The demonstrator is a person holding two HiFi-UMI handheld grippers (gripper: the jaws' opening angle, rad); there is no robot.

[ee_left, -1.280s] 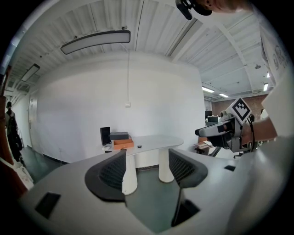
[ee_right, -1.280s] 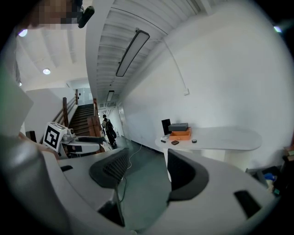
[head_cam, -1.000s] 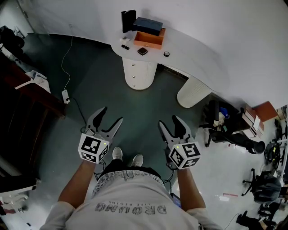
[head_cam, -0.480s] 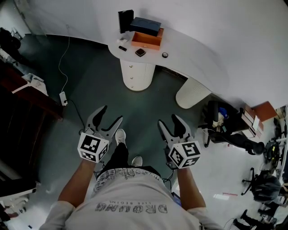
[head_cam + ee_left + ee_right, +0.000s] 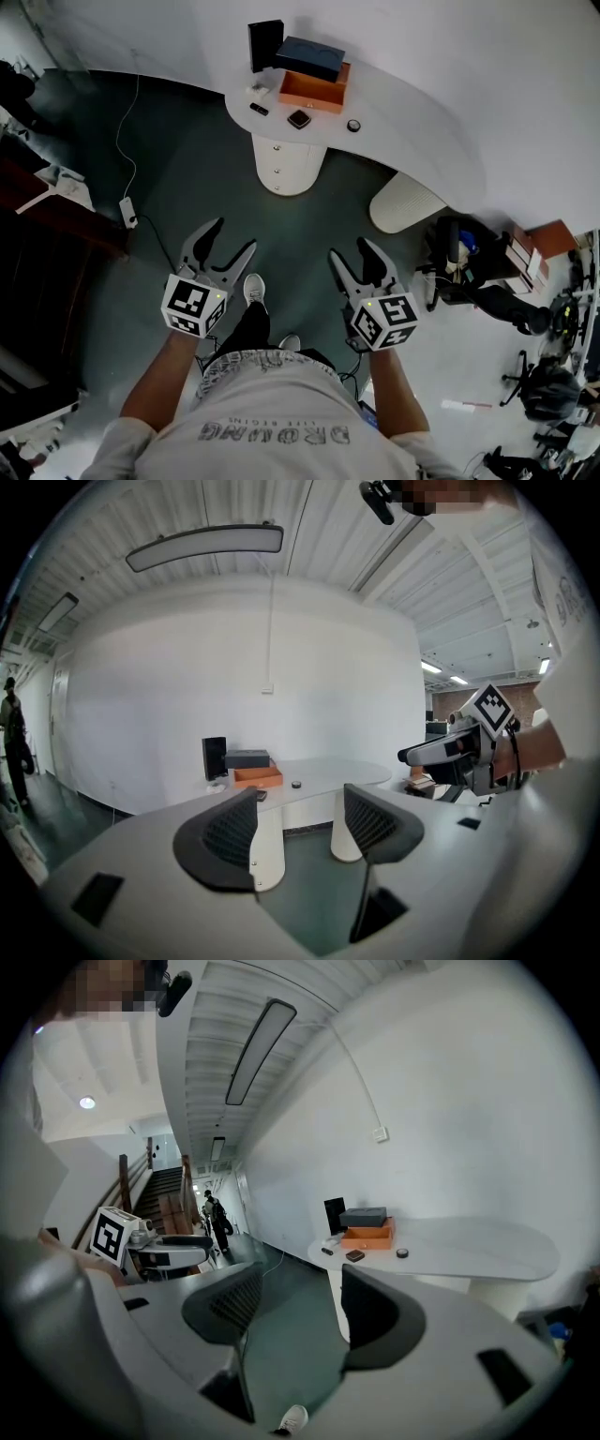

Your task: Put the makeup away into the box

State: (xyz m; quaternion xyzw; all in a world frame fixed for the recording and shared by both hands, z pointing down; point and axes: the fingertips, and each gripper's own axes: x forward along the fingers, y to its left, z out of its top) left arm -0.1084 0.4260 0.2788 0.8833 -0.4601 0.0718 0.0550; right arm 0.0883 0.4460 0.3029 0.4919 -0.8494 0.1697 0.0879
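Closer to the table [image 5: 422, 127] now, one shoe [image 5: 253, 287] forward.
Left gripper [image 5: 234, 235], right gripper [image 5: 349, 249]: both gaping, empty; one orange box [image 5: 314, 91], long axis crosswise; seemingly three makeup pieces [image 5: 299, 119].

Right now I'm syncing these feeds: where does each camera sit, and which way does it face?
Head view: on the person's head, steeply down; forearms, shoes, left gripper, right gripper, white table ahead.
Left gripper view: on that gripper, past its open jaws toward the table; right gripper at right.
Right gripper view: same on the right; left gripper at left.
All share the orange box.
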